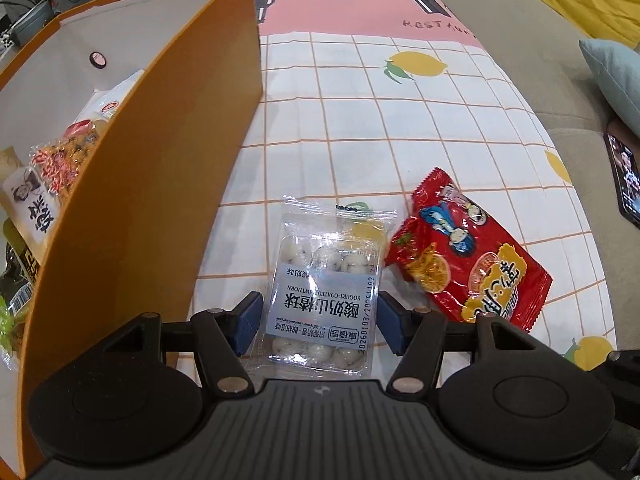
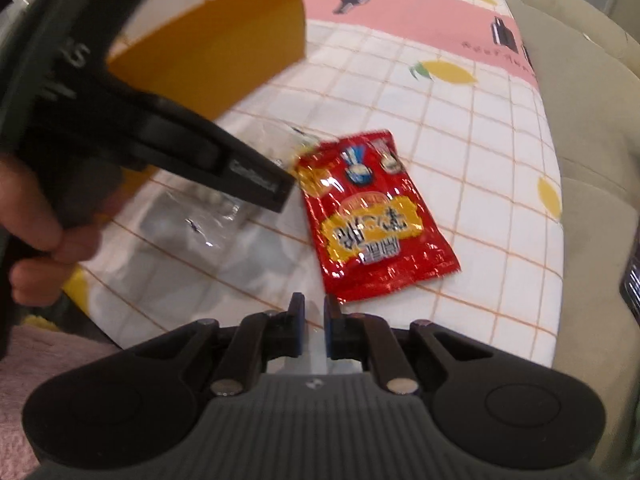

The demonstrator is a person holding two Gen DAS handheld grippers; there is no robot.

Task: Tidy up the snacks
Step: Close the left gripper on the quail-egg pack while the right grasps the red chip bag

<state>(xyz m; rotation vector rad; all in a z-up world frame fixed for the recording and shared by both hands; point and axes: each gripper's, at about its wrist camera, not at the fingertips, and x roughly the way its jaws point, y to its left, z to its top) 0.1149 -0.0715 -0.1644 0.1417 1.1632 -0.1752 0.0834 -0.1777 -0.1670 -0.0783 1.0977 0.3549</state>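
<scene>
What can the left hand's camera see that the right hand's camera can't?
Only the left wrist view shows inside the orange box, where several snack packets already sit, plus a phone lit up at the far right edge.

Only the right wrist view shows a hand gripping the left gripper's handle, and the right gripper with its jaws nearly together and nothing between them.

Both show the red snack bag, the clear pack of white yogurt balls with the left gripper open around it, and the lemon-print tablecloth.
</scene>
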